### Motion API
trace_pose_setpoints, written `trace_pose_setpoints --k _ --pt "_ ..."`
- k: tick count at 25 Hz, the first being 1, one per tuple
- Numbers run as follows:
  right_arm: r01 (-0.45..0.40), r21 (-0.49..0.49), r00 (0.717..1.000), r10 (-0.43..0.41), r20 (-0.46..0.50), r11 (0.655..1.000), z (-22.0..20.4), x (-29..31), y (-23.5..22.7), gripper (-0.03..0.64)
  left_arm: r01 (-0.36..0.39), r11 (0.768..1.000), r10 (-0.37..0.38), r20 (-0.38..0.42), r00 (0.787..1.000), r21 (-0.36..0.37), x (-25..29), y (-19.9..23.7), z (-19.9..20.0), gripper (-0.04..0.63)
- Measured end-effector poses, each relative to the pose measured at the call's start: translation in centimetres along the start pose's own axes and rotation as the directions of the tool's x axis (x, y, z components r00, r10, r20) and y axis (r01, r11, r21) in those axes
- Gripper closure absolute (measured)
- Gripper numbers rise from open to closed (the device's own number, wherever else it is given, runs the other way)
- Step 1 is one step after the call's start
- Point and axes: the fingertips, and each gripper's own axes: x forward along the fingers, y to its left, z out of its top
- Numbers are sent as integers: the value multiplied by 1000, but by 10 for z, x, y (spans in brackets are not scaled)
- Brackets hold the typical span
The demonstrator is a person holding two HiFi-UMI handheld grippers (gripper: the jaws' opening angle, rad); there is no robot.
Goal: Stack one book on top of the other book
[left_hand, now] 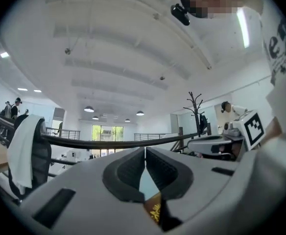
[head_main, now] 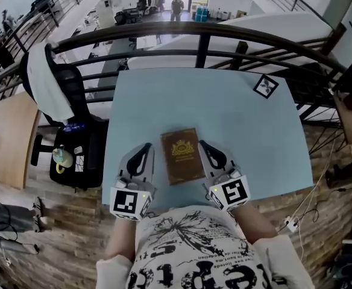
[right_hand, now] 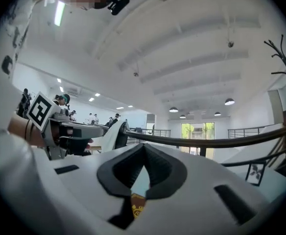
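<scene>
Pale blue table (head_main: 224, 113) by curved black railing (head_main: 194, 27); wood floor (head_main: 61, 239)

Book (left_hand: 150, 205) mostly hidden behind left fingers (left_hand: 126, 173); cover emblem (head_main: 182, 149) too small

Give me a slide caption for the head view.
Shut left tongs and shut right tongs flank a brown gold-crested book on a pale blue rectangular table.

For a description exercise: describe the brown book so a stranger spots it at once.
On the pale blue table, a brown book lies between the left gripper and right gripper. Its gold crest sets it apart from the black-and-white marker card at the far right corner.
</scene>
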Motion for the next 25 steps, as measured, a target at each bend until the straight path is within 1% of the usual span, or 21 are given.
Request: trace_pose_setpoints --k 2,4,7,9,13,15,18,21,25 --pt "-26 -26 999 26 27 999 13 -1 1 624 16 999 -17 23 1000 37 -3 -2 12 583" --pt "-28 -45 999 30 40 999 21 -2 -1 624 42 997 -42 0 999 66 -5 -6 11 583" --pt "1 -55 999 1 43 998 24 -2 -8 624 67 995 -65 -23 998 78 0 -11 10 583" --pt "22 -55 999 -20 30 998 22 -2 -11 624 65 994 -62 -33 998 91 4 -11 9 583" --pt "67 -60 998 -66 8 996 15 -5 -19 624 38 984 -32 -37 999 172 11 -9 4 583" --pt "82 -52 997 -83 0 995 12 -5 -23 624 42 985 -36 -39 999 169 14 -8 3 583" --pt "98 -53 995 -99 -12 994 7 -5 -26 624 61 989 -53 -59 997 135 18 -9 -3 582" --pt "114 -58 993 -116 -28 992 2 -3 -27 626 63 989 -52 -82 995 132 21 -7 -8 582" --pt "138 -56 989 -141 -44 989 -4 0 -30 626 72 992 -63 -84 994 106 21 -3 -11 581"
